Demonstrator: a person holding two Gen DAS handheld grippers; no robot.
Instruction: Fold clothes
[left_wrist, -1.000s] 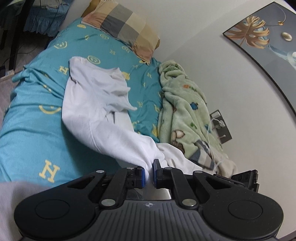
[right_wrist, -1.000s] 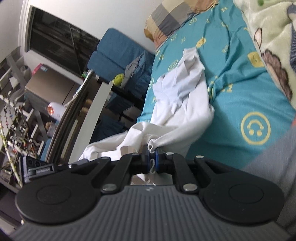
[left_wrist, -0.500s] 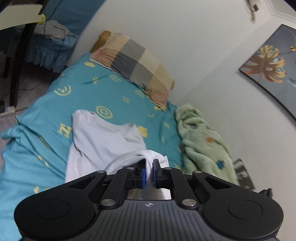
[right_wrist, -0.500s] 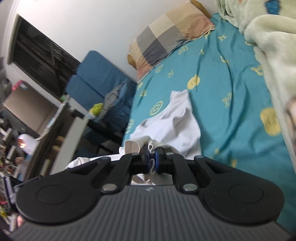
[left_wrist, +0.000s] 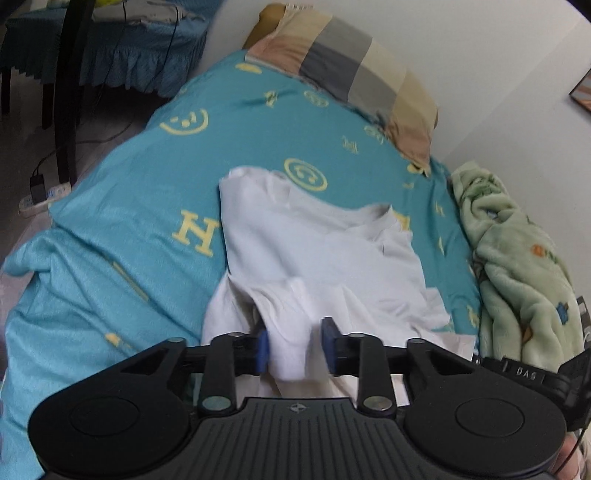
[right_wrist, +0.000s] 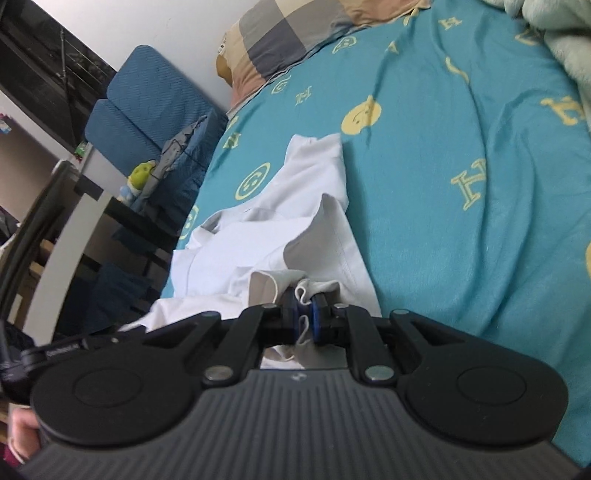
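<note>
A fold of the white shirt (right_wrist: 295, 236) is pinched between the closed fingers of the right gripper (right_wrist: 304, 308). The shirt is spread on the teal sheet (right_wrist: 461, 192), below a checked pillow (right_wrist: 280, 40).

I see the shirt (left_wrist: 317, 247) lying on the bed (left_wrist: 122, 229), near its middle. The pillow (left_wrist: 354, 70) sits at the head of the bed, behind the shirt. The blanket (left_wrist: 517, 266) lies along the bed's right edge, beside the wall. In front of the shirt, my left gripper (left_wrist: 295, 345) has a fold of it between the parted fingers. In the right wrist view, my right gripper (right_wrist: 304, 314) sits at the shirt's near edge, fingers pressed together on a hem. A chair (right_wrist: 147, 99) stands left of the bed.
</note>
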